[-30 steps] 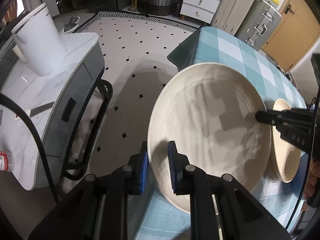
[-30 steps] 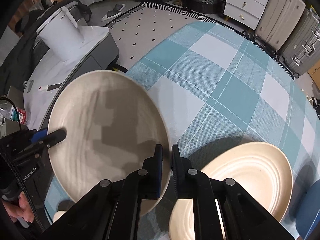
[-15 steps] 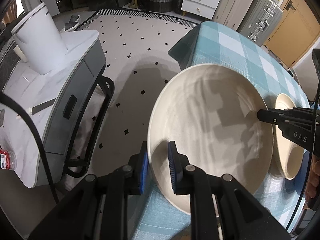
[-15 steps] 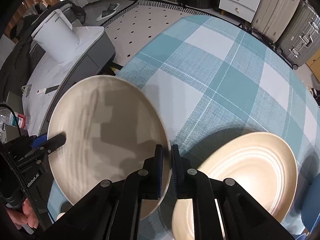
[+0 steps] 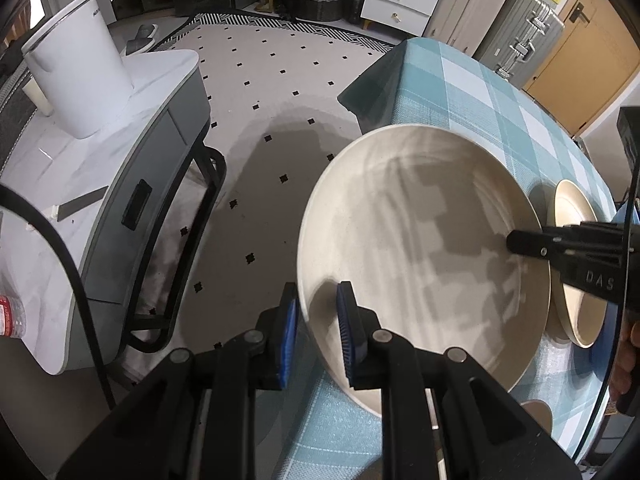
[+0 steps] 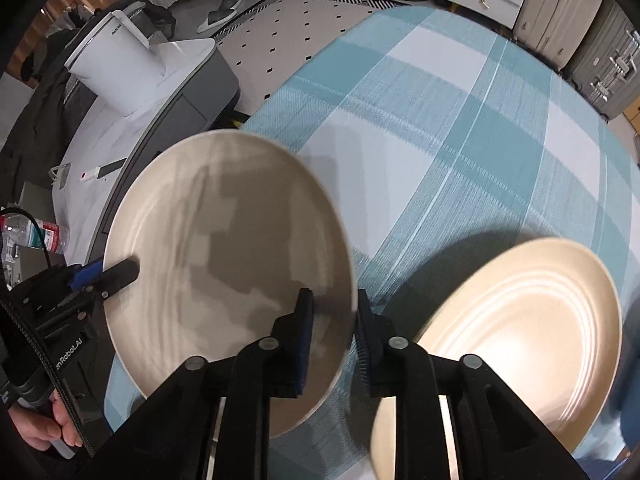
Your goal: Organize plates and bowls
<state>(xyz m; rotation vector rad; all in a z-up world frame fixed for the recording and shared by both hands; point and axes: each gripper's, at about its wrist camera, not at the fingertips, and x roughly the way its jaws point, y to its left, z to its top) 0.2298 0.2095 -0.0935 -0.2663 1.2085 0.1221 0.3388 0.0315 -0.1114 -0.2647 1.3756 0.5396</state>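
The large cream plate (image 5: 424, 248) lies at the left edge of the tabletop (image 6: 460, 128), partly overhanging it. The left tongs (image 5: 318, 320) are clenched on its outer rim. The right tongs (image 6: 334, 316) straddle the opposite rim; their jaws have just been opening, and the pads now stand clear of it. A ridged plate (image 6: 532, 336) sits just beside, toward the near edge.

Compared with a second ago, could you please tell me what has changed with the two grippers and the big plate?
The right gripper has just been opening: its jaws, clamped on the rim of the big plate before, now stand apart with the rim loose between them. The left gripper stays shut on the opposite rim. The ridged plate on the checked tablecloth has not moved.
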